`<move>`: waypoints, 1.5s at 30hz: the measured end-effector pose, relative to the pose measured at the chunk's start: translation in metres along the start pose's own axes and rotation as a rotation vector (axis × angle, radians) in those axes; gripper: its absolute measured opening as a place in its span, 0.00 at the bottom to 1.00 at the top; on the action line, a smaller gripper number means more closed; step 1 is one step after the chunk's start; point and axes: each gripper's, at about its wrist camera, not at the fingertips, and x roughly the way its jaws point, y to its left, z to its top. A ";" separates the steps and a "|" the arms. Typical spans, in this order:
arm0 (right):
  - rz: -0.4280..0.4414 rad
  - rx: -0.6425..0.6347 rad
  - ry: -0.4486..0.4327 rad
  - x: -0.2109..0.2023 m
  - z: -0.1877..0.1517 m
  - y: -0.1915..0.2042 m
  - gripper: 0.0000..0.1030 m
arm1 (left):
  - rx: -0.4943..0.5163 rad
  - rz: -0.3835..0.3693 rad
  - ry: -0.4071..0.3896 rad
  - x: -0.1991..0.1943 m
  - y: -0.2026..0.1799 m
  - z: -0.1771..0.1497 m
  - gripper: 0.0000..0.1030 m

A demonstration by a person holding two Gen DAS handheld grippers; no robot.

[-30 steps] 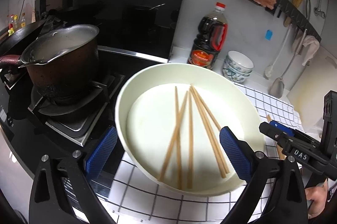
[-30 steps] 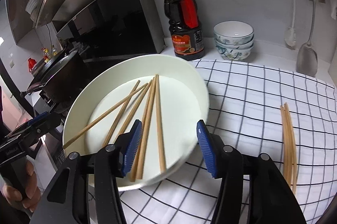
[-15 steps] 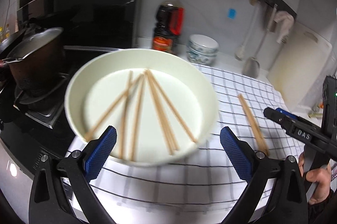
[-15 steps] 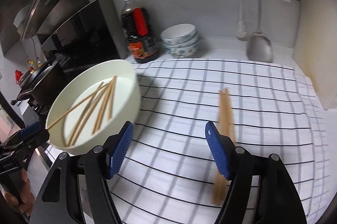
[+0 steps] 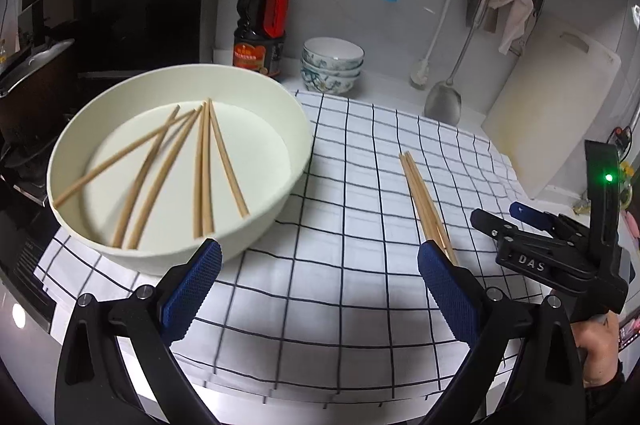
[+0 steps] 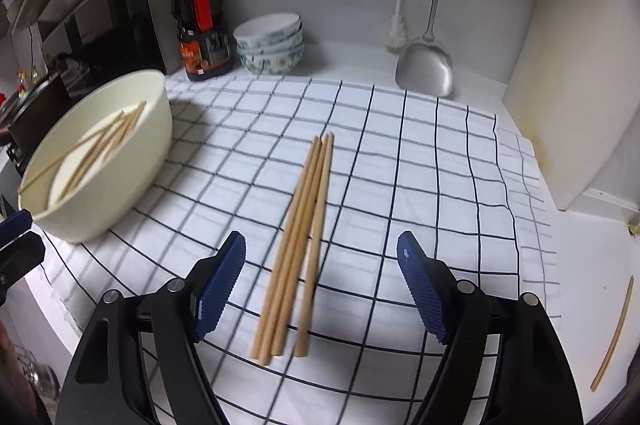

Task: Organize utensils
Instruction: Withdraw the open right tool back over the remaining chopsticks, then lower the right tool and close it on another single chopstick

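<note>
Right gripper (image 6: 320, 289) jaws opening; left gripper (image 5: 318, 289) pad hides chopsticks' (image 5: 424, 197) ends

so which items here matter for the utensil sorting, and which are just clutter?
Job:
- chopsticks on the cloth
- chopsticks in the bowl
- white bowl
- stray chopstick

Clutter:
- sauce bottle
- stacked bowls
- spatula
- cutting board

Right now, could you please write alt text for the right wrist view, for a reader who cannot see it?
The right gripper, jaws opening and nothing touching them, points down at a bundle of wooden chopsticks lying on a black-and-white checked cloth. At left, a cream basin holds more chopsticks; a soy sauce bottle and stacked bowls stand behind.
</note>
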 end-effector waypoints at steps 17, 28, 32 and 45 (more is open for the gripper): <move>0.016 -0.022 0.170 0.038 -0.018 -0.017 0.72 | -0.007 0.035 0.029 0.029 -0.029 -0.026 0.94; -0.015 -0.025 0.212 0.050 -0.024 -0.020 0.72 | -0.008 0.035 0.051 0.036 -0.028 -0.033 0.94; -0.021 -0.030 0.207 0.052 -0.025 -0.020 0.72 | -0.020 0.036 0.060 0.041 -0.027 -0.034 0.94; -0.065 -0.100 0.201 0.055 -0.027 -0.009 0.74 | -0.026 0.029 0.070 0.044 -0.026 -0.035 0.94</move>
